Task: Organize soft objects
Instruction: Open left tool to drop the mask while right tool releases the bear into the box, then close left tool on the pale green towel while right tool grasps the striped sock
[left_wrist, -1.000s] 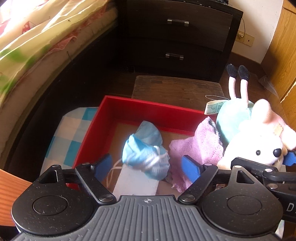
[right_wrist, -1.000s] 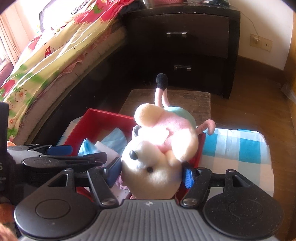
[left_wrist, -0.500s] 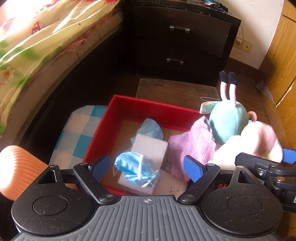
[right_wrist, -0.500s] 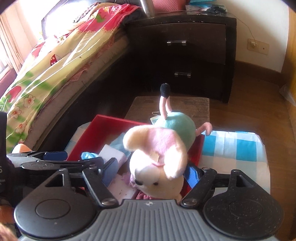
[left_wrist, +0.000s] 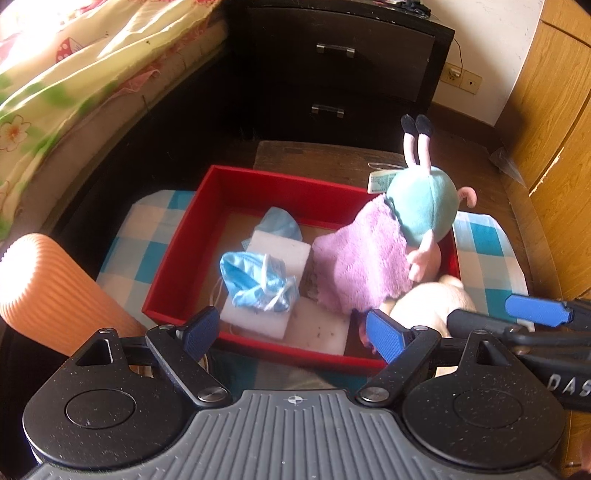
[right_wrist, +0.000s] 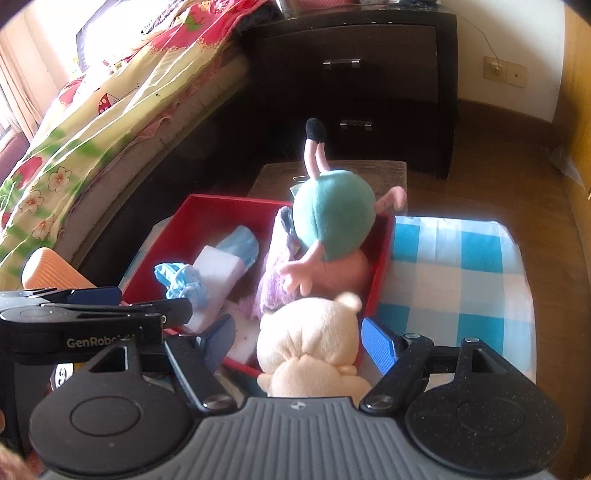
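Box (left_wrist: 236, 236) sits on cloth (left_wrist: 147, 236). In box: sponges (left_wrist: 280, 251) w/ face mask (left_wrist: 255, 280) on top at left, towel (left_wrist: 362, 266) mid, plush toy (left_wrist: 421, 218) at right, head over near rim. Bed (left_wrist: 74, 74) left, nightstand (left_wrist: 343, 55) far.

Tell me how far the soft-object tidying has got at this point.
Done: the crumpled blue mask, white sponge block, pink knitted cloth and the pig plush toy in the teal dress lie in the red box, the toy head-down over its near corner. In hand: nothing; the left gripper is open and the right gripper has just opened, pads off the toy. Left: perhaps seating the toy fully.
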